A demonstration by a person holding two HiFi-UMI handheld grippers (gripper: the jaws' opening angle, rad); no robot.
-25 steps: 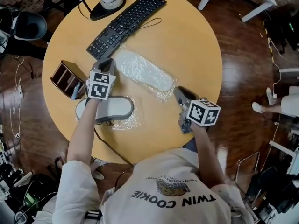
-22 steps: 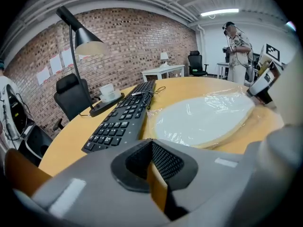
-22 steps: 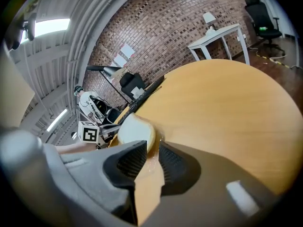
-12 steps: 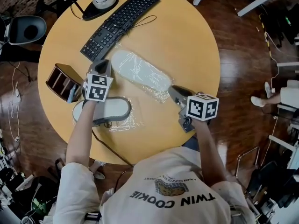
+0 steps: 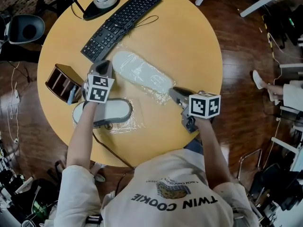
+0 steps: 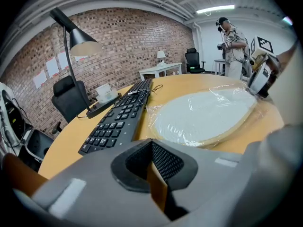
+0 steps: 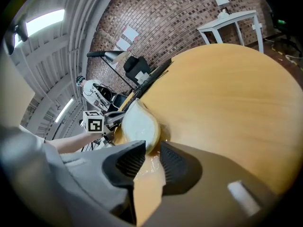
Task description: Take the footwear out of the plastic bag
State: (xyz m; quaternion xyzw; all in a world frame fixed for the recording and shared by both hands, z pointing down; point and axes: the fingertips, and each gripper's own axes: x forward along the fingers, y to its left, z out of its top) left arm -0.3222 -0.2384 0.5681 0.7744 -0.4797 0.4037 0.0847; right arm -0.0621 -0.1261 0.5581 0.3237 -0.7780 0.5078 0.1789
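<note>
At the middle of the tabletop (image 5: 189, 41) a white slipper (image 5: 142, 72) lies sole up, still wrapped in a clear plastic bag (image 5: 163, 96). The right claw (image 5: 176, 92) sits at the bag's end nearer the right edge. Its jaws have just been opening and stand apart, with film between them, unpinched. The left claw (image 5: 105, 68), clenched on nothing, hovers beside the slipper's other end. A second slipper (image 5: 106, 111) lies toward the near left edge.

Even bright light; plastic bag (image 5: 142, 74) glares; edges seemingly warped.
</note>
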